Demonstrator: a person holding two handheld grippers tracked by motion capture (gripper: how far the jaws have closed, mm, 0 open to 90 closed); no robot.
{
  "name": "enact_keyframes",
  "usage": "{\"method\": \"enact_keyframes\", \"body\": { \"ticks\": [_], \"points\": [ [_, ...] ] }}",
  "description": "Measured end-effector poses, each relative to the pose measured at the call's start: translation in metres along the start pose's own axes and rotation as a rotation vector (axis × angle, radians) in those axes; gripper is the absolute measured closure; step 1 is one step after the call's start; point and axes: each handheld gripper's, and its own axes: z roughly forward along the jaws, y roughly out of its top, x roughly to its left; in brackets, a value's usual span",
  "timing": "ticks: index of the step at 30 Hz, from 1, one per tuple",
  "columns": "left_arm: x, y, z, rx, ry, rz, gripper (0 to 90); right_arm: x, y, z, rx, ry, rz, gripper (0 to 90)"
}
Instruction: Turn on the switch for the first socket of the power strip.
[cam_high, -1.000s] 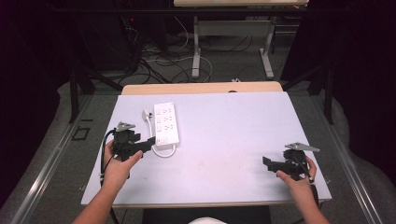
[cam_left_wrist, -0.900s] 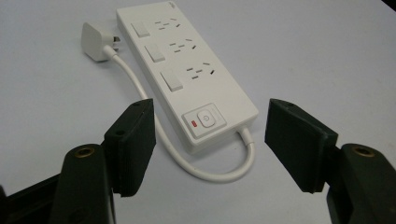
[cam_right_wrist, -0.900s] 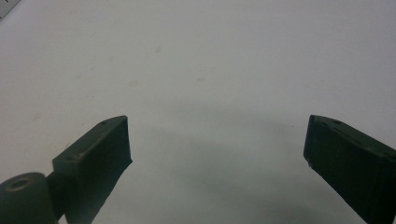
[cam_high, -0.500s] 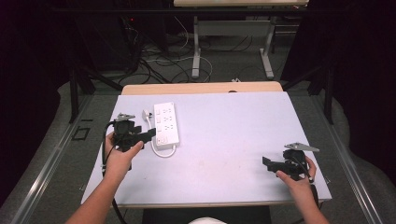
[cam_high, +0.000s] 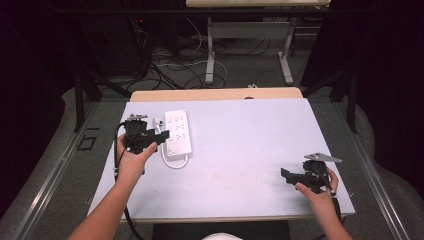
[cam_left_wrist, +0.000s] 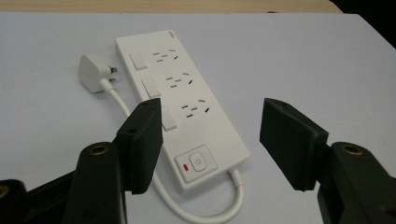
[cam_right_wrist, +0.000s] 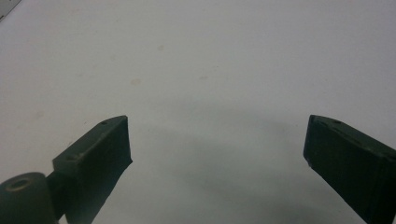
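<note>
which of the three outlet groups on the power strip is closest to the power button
The outlet group at the cord end of the power strip, just above the power button; the other two sit farther up.

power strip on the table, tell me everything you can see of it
The power strip is a white plastic bar lying flat on the pale table, toward its left side. It has three socket groups, each beside a rocker switch, and a power button with a small red mark at the near end. A short white cable loops from that end to a white plug lying beside it. Nothing grips it.
</note>
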Motion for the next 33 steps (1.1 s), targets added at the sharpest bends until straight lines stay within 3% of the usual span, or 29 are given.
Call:
{"method": "enact_keyframes", "body": {
  "ticks": [18, 25, 33],
  "points": [
    [0.0, 0.017, 0.019, 0.011, 0.023, -0.044, 51.2, 0.0, 0.0, 0.001, 0.012, 0.004, -0.003, 7.0],
    [-0.003, 0.022, 0.028, 0.016, 0.046, -0.024, 57.7, 0.0, 0.0, 0.001, 0.013, 0.007, -0.001, 7.3],
    [-0.005, 0.025, 0.042, 0.044, 0.063, -0.02, 58.7, 0.0, -0.001, 0.002, 0.016, 0.009, -0.001, 7.5]
  ]
}}
